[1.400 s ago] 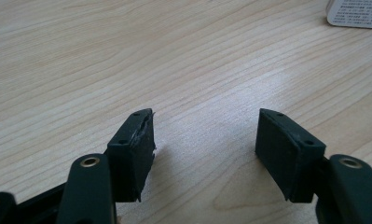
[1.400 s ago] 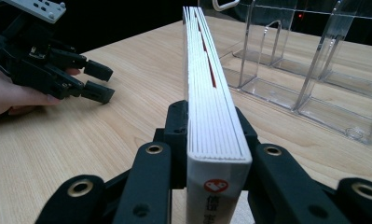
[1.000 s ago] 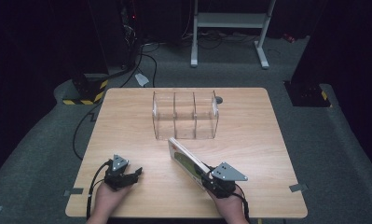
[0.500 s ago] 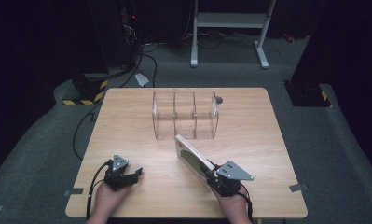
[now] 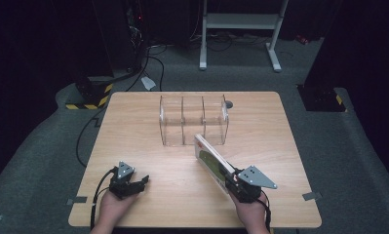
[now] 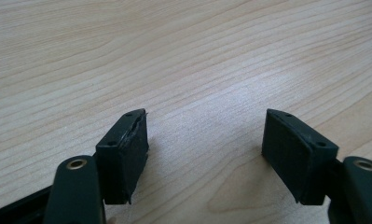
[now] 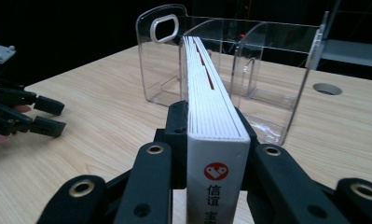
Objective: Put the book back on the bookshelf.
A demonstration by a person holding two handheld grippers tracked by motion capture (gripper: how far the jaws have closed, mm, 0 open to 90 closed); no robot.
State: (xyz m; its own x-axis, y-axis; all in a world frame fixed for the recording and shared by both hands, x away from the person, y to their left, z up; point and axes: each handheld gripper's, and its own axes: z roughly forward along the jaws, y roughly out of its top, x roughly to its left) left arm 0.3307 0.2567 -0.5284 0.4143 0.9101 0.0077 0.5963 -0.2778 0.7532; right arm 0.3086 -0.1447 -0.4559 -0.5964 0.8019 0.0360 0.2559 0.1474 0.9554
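Note:
A white book (image 5: 212, 160) with a green cover and red logo is clamped by its spine end in my right gripper (image 5: 229, 181), lifted off the table and tilted toward the clear three-compartment organizer (image 5: 194, 119). In the right gripper view the book's page edge (image 7: 211, 102) runs straight ahead from the gripper (image 7: 215, 126) toward the organizer (image 7: 267, 60), its far end near the front wall. My left gripper (image 5: 144, 181) rests at the table's near left, open with nothing between its fingers. It lies low over bare wood in the left gripper view (image 6: 204, 140).
The wooden table (image 5: 133, 126) has a round cable hole (image 5: 229, 104) behind the organizer. Beyond the far edge are floor cables, a black-and-yellow striped block (image 5: 87, 100) and a white stand's legs (image 5: 241, 29). The left gripper (image 7: 48, 114) sits off to the left in the right gripper view.
My right gripper has carried the book a little up and to the right, nearer the organizer. The left gripper has stayed where it was.

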